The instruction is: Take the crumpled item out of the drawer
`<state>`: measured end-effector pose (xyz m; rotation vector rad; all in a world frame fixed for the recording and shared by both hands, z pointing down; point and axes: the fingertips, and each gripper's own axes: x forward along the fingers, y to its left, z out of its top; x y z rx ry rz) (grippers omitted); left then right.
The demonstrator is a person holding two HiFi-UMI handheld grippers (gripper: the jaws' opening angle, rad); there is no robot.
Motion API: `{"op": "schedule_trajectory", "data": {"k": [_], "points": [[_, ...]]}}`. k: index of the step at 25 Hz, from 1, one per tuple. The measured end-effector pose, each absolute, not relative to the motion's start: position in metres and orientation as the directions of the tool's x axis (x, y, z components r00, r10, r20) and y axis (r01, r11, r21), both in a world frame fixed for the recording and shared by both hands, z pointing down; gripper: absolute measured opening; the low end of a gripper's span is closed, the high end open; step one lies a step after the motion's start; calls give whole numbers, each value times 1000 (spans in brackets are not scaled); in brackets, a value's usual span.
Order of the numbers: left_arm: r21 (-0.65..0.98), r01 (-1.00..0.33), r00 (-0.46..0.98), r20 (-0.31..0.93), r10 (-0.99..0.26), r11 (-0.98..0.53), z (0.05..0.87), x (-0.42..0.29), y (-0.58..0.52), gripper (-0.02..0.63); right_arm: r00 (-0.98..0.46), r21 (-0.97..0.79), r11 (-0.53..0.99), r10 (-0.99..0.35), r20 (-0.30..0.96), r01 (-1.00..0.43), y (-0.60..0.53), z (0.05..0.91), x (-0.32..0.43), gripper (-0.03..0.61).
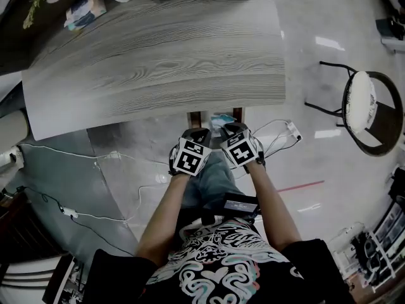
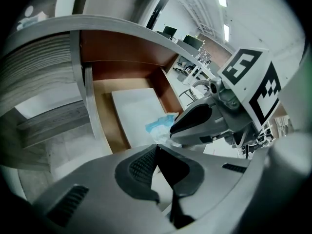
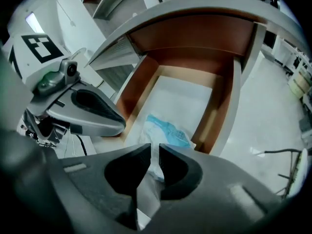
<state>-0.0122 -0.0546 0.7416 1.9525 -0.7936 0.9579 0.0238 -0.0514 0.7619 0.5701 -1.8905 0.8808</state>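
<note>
The open wooden drawer (image 3: 135,87) sticks out from under the grey tabletop (image 1: 158,62). On its white liner (image 3: 181,101), at the near end, lies the crumpled white and light-blue item (image 3: 167,130); it also shows in the left gripper view (image 2: 158,125) and, small, in the head view (image 1: 221,119). My right gripper (image 3: 158,152) sits over the drawer's near end, its jaws almost together with a white fold of the item pinched between them. Beside it my left gripper (image 2: 155,149) is shut, its tips touching with nothing in them, just short of the drawer (image 2: 105,123).
A round-seated metal chair (image 1: 370,106) stands on the shiny floor to the right. White cables (image 1: 278,132) trail on the floor under and left of the table. A tissue pack (image 1: 85,8) lies on the table's far left corner.
</note>
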Motion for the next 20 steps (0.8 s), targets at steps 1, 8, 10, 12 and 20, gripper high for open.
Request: {"op": "schedule_trajectory", "data": {"k": [1,8,10,12,20], "points": [[383,-788,516,837,-179,-481,741,-11,-55,0,-449,-343,631,-10,894,-696,-50,764,24,35],[396,-799,502,854,-138,-453,749,-18,-47,2,-435,-334,636,-3,900,-696,-49,770,20,34],[394,-800,499,855,-139,-453,748,-19,-47,1,-433,-339,628,3,901,-700,-49,771,22,23],[394,-803,499,855,-142,-448,748,-20,-48,1,-436,-343,631,9,900,-695,-49,770,23,15],[401,-810,494,860,-129,-427,748,-28,-49,1,-427,-325,645,-3,904,-691,-51,767,26,8]]}}
